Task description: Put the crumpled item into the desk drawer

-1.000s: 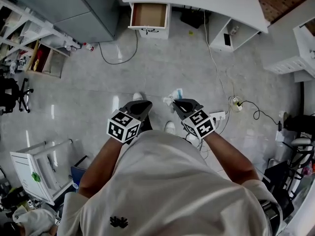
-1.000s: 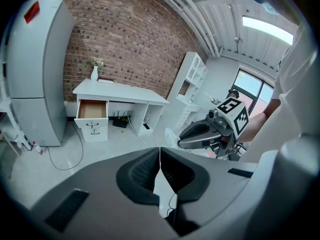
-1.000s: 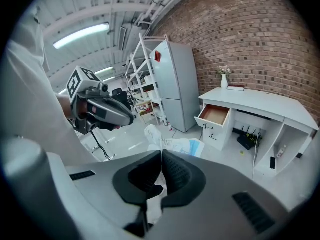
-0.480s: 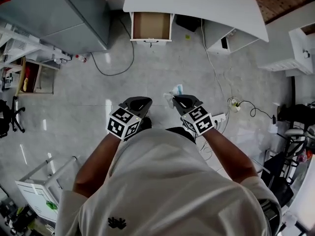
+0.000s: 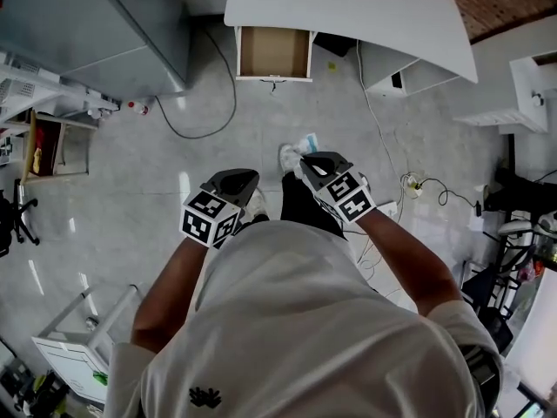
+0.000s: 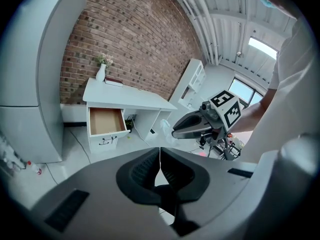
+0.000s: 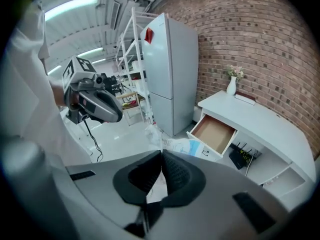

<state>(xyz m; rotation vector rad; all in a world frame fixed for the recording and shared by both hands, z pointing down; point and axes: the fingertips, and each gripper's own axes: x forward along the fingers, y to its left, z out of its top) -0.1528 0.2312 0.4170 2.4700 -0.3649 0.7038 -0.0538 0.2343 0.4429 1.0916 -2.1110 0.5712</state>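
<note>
The crumpled item (image 7: 176, 145), a white and pale blue wrapper, sticks out past the tips of my right gripper (image 7: 161, 157), which is shut on it. In the head view the crumpled item (image 5: 305, 144) shows just ahead of my right gripper (image 5: 312, 160), above the floor. My left gripper (image 5: 237, 178) hangs beside it at the left. Its jaws meet with nothing between them in the left gripper view (image 6: 159, 156). The desk drawer (image 5: 274, 52) stands pulled open and bare inside, under the white desk (image 5: 365, 7), well ahead of both grippers.
A grey refrigerator (image 5: 104, 24) stands left of the desk. A black cable (image 5: 209, 124) loops over the floor near it. A power strip with cords (image 5: 411, 185) lies at the right. White shelving (image 5: 531, 94) is at the far right; a vase (image 7: 231, 86) is on the desk.
The person has stepped forward, one foot now ahead between the grippers. Desk and drawer sit a little nearer. The right gripper still holds the wrapper.
</note>
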